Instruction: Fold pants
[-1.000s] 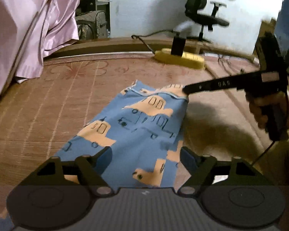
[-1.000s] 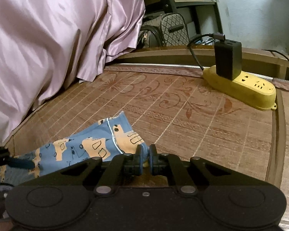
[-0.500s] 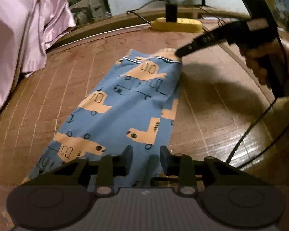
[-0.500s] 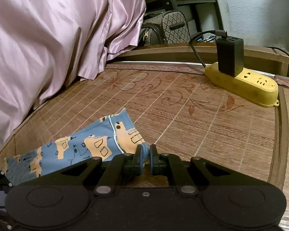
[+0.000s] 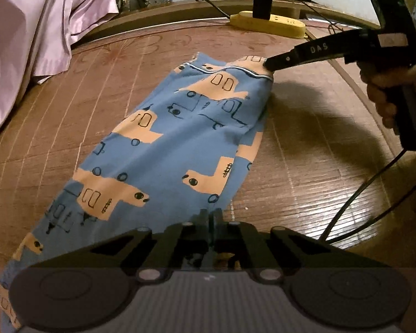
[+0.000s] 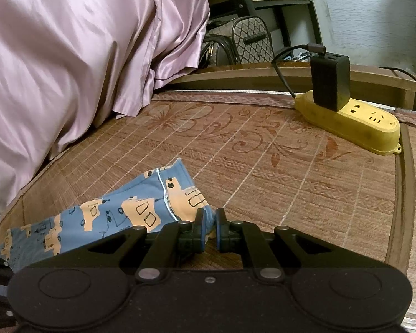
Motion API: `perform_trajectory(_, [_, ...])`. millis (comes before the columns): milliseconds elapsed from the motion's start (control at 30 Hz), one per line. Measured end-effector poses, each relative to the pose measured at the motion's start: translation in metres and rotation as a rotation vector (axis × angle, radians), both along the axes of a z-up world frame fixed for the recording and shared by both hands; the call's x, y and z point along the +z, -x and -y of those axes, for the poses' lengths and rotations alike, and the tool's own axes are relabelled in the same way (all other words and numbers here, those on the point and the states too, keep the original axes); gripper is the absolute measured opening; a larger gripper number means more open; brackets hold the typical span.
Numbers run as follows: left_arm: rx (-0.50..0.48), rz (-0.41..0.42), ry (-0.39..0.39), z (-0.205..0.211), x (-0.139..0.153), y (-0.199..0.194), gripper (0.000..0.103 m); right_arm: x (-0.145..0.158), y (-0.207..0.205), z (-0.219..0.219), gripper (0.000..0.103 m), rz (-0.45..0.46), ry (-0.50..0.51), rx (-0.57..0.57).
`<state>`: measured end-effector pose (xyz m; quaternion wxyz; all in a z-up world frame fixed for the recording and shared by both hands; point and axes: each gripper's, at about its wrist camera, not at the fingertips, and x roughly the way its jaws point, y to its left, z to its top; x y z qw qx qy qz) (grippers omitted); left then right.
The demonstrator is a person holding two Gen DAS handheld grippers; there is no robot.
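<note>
Here we are on the woven mat [image 6: 263, 166], and the blue pants [image 5: 163, 144] with their orange truck print lie stretched long and flat across it, running from the near left corner up toward the far right.

Left gripper [image 5: 210, 216] is down at the near edge of the pants, its 2 fingers pinched right together on the fabric's right-hand border: that's a firm grasp of the cloth.

Over to the right gripper [image 5: 267, 63]: seen from the left camera, it reaches in from the right side, its dark tip biting the far corner of the pants, just by the white piping line. From its own camera the right gripper [image 6: 209, 222] shows the same story, 2 blue-padded fingers [image 6: 199, 222] clamped on a bunched fold of blue cloth between them. The pants [image 6: 119, 216] trail away to the left from that pinch.

The hand [image 5: 385, 97] wraps the right gripper's handle, a black cable [image 5: 374, 177] looping down beneath it.

Behind the action, a yellow power strip [image 6: 355, 122] sits on the mat's far edge with a black charger [image 6: 330, 83] plugged in on top. Pink satin bedding [image 6: 69, 55] piles up along the left.
</note>
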<state>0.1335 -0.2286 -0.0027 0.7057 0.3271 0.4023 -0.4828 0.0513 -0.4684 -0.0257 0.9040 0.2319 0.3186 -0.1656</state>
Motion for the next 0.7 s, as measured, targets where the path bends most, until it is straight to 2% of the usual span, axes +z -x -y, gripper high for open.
perform_trajectory(267, [0.008, -0.042, -0.004, -0.0020, 0.0031, -0.0060, 0.005, -0.0007, -0.0004, 0.0005, 0.007, -0.005, -0.009, -0.001])
perform_trajectory(333, [0.005, -0.029, -0.011, -0.0020, 0.0029, -0.0048, 0.010, -0.0009, -0.0003, 0.0008, 0.007, -0.006, -0.011, -0.001])
perform_trajectory(600, [0.032, -0.016, -0.032, -0.0027, -0.0004, -0.0078, 0.012, -0.0008, -0.0006, 0.0003, 0.007, -0.007, -0.013, -0.001])
perform_trajectory(700, [0.012, -0.018, -0.039, -0.0024, -0.0010, -0.0068, 0.012, -0.0007, -0.0006, 0.0004, 0.007, -0.007, -0.011, 0.000])
